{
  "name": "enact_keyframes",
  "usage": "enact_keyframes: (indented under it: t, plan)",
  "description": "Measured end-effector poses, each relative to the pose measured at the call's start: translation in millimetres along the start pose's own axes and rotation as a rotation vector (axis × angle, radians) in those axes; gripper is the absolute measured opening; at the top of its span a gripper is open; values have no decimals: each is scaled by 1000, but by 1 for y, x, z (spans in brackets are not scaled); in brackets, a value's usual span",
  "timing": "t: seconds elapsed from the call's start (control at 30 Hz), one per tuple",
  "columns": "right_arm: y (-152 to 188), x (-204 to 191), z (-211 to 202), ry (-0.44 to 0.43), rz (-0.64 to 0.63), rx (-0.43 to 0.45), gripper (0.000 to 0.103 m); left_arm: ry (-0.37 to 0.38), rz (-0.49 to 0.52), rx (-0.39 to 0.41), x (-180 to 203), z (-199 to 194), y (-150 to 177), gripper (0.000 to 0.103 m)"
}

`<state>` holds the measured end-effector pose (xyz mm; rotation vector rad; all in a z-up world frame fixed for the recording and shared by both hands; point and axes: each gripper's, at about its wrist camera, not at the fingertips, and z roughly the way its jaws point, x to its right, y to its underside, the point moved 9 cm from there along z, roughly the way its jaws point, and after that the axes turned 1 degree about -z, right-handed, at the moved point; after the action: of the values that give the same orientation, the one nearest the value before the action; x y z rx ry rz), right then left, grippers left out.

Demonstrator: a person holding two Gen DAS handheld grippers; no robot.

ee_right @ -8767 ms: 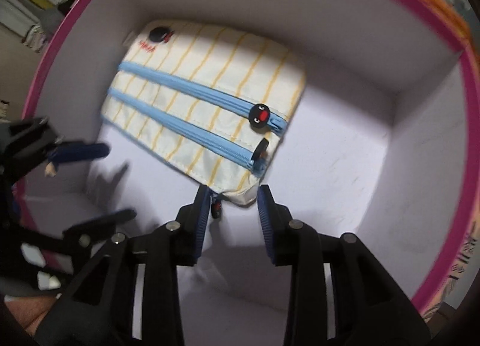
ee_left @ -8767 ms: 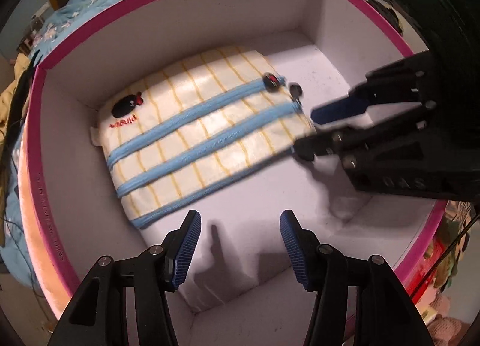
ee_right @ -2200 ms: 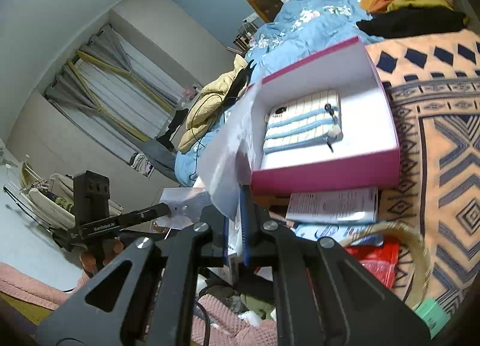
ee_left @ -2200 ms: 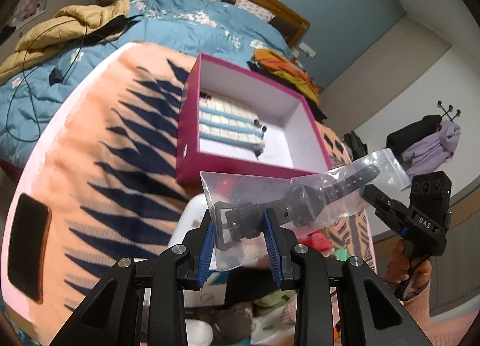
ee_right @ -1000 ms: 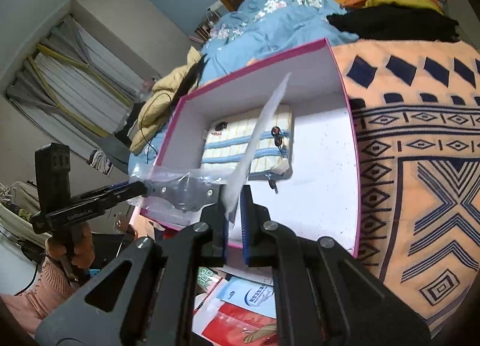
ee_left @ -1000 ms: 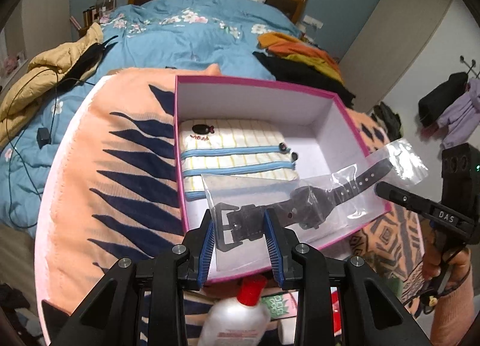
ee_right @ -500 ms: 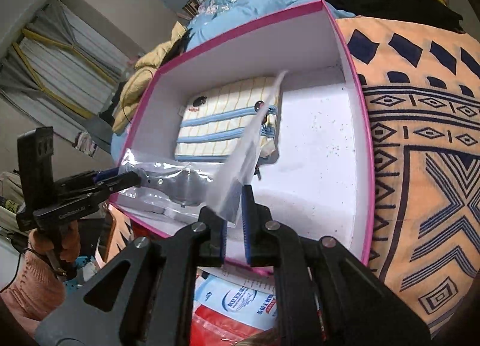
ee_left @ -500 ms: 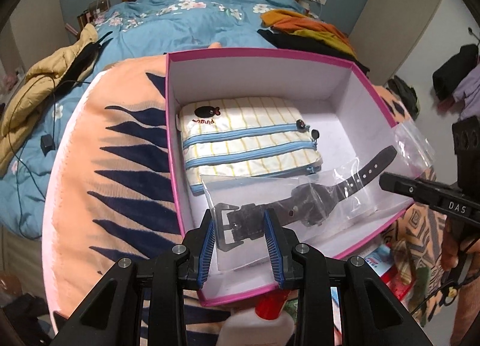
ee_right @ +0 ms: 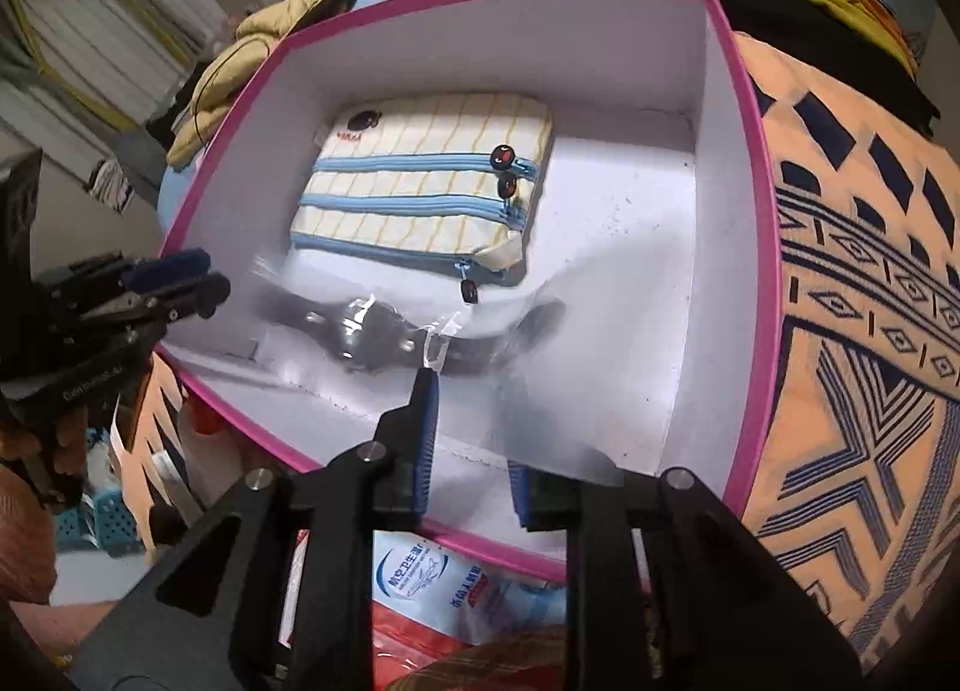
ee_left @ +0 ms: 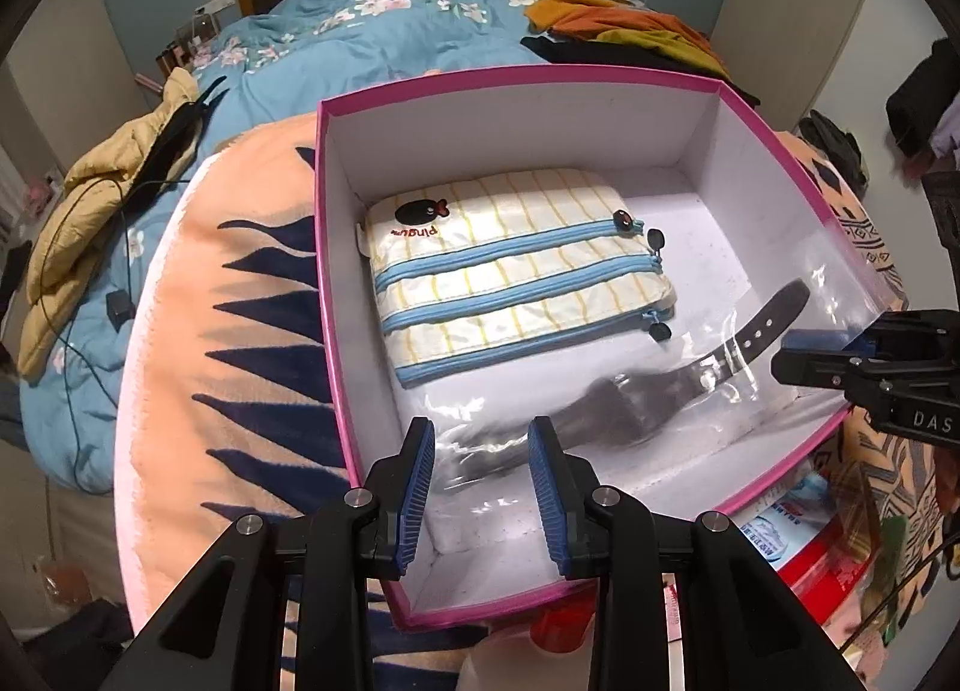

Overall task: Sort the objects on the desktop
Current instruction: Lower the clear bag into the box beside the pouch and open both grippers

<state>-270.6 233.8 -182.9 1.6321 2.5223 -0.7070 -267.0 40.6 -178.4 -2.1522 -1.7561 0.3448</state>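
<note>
Bedroom clutter and an orange patterned blanket (ee_left: 198, 343) surround the pink-rimmed box (ee_left: 327, 247) where the sorting goes on. Nearest the left wrist camera, the left gripper (ee_left: 480, 457) stands spread, its blue pads either side of the buckle end of a clear plastic bag holding a black strap (ee_left: 630, 403), with no visible pinch. The bag lies blurred over the box's front floor, long axis running from that gripper toward the right gripper (ee_left: 798, 349) at the right rim. Beyond it rests the striped pencil case (ee_left: 516, 277), then the bed (ee_left: 384, 13). Only the right wrist view shows the right gripper (ee_right: 471, 439) parted too, the bag's (ee_right: 420, 331) edge just ahead of its left pad. Withdrawal, judged next, would run backward along the strap's axis.
</note>
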Motion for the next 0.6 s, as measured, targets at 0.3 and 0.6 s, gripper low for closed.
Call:
enact_keyframes:
  t: [0.3,0.6]
  plan:
    - [3,2,-4,58,-46,-32,28,14,-16,16,-1,-5,-1,33]
    - [6,10,-28,103,-76,-24,38,60,-54,41,0,-14,-1,33]
